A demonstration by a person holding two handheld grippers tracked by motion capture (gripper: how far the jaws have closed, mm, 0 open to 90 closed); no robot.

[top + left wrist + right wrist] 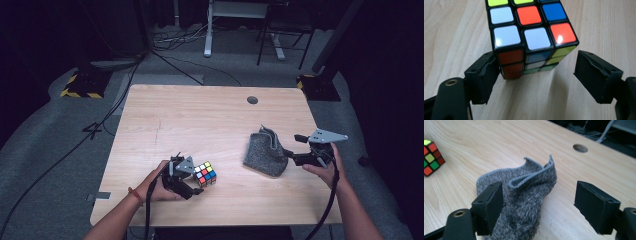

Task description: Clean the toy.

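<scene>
Left hand-held gripper [196, 186] lies low with jaws parted; right hand-held gripper [295, 148] is raised, jaws wide.

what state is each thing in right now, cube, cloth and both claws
puzzle cube: scrambled, resting flat on the table, between the left claw's jaws with a gap at the right-hand jaw
grey cloth: crumpled, one edge standing up, lying on the table
left claw: open around the cube's near corner, not clamping
right claw: open wide, cloth beside one jaw, not pinched
table: bare wood, round hole near the far edge
</scene>
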